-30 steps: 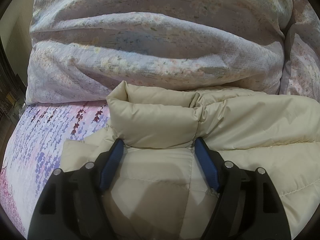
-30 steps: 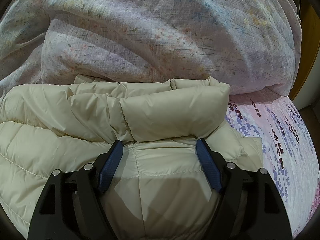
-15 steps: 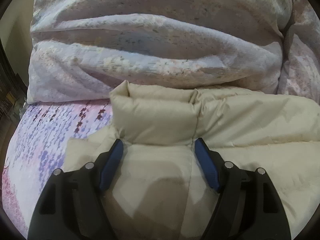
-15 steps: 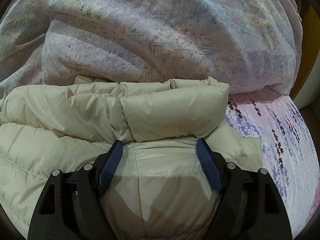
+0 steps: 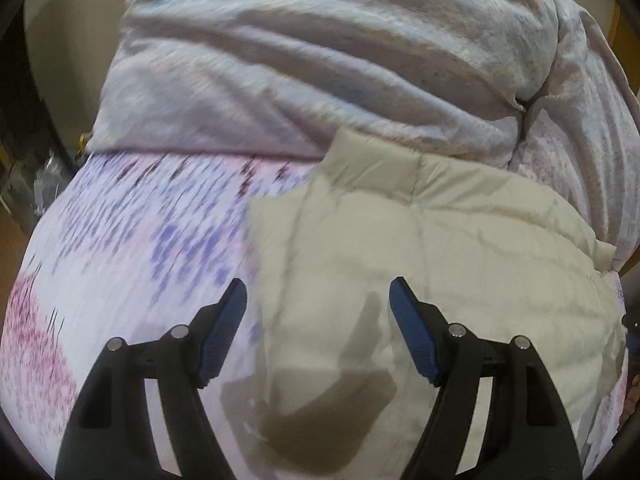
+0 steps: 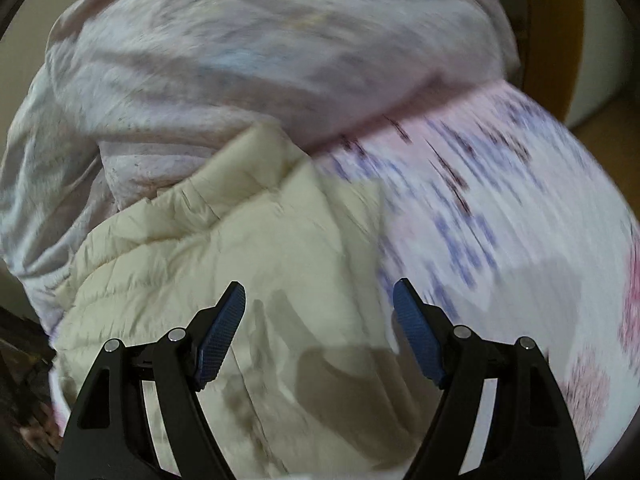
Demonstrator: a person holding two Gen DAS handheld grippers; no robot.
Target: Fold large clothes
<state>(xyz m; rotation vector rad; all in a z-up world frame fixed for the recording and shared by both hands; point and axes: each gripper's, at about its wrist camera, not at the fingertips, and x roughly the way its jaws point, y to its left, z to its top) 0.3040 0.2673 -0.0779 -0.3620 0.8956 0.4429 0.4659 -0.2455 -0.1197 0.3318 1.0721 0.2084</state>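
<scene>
Both grippers: I see left gripper [image 5: 318, 300] and right gripper [image 6: 319, 304] fingers spread wide, holding nothing.
Jacket [image 5: 460, 248]: lying on bed [image 5: 132, 248], against piled duvet [image 5: 320, 60].

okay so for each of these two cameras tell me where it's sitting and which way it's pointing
Left wrist: sits on the left gripper, facing forward and down over the cream puffer jacket's left edge and the floral bedsheet; its own two open fingers show.
Right wrist: sits on the right gripper, facing the jacket's right edge; its open fingers show.
Shared: both views show the jacket, the sheet and the bunched duvet beyond.
</scene>
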